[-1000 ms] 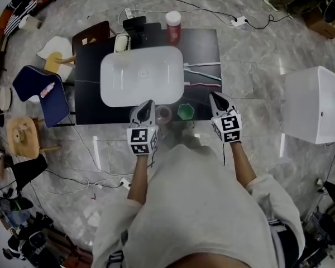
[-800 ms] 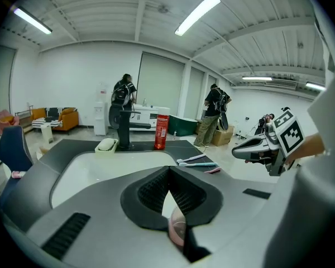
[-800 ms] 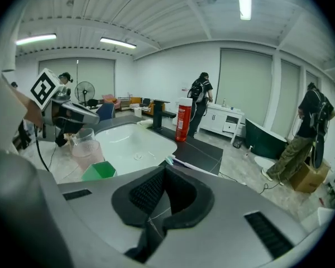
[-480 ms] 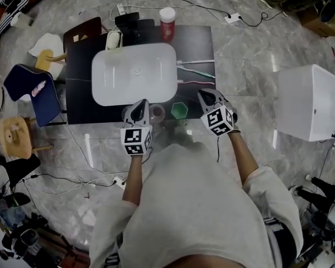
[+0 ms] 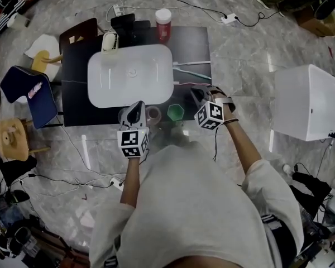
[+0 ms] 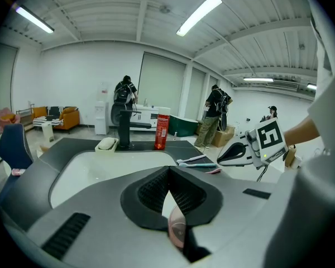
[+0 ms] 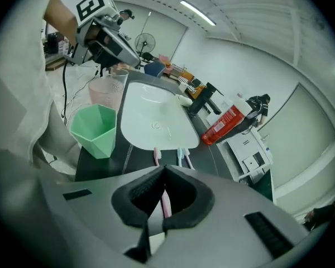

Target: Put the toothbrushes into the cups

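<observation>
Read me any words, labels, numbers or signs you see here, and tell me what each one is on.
No text in these views can be read.
Red bottle: its label print is too blurred to read.
Marker cube on the left gripper: black-and-white square pattern only, no letters or numbers.
Marker cube on the right gripper: likewise a pattern only.

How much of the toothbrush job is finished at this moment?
Done: nothing. The green plastic cup and the clear pink cup hold no brush. In hand: nothing; the right gripper, jaws shut, points down at the pink toothbrush lying on the black table. To do: every toothbrush goes into a cup.
</observation>
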Demonstrator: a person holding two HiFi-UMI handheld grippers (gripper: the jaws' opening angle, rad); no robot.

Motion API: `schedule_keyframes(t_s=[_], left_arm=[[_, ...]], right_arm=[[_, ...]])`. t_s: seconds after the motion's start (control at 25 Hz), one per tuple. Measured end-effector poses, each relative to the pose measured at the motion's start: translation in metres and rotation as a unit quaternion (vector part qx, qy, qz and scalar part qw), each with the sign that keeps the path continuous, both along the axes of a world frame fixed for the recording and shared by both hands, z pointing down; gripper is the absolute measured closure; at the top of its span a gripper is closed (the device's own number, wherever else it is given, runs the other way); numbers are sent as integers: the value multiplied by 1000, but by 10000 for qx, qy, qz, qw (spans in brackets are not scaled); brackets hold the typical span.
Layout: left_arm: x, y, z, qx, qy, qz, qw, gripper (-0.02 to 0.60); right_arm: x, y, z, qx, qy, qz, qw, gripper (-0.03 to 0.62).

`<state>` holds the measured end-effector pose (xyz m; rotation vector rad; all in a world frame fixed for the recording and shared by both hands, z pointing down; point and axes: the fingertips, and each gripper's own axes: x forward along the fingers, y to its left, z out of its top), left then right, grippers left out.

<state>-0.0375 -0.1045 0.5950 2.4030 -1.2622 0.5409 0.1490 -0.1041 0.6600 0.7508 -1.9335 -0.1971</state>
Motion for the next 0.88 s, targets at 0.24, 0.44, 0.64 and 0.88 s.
schedule_keyframes(t_s=[0.24, 0.44, 0.64, 0.88], left_arm=[[0, -1, 0, -8, 26, -25, 10000, 555], [-2, -3, 0, -4, 8, -62, 10000, 555], [-3, -6, -2, -33, 103, -143, 9998, 555], [-2, -8, -3, -15, 50, -132, 9999, 555]], right_arm=[[1, -19, 5, 25, 228, -303, 9993, 534], [6, -40, 10, -5, 344, -424, 9985, 396], [11, -64, 18, -113, 480, -531, 9974, 407], [12, -95, 31, -255, 681, -635, 9953, 435]])
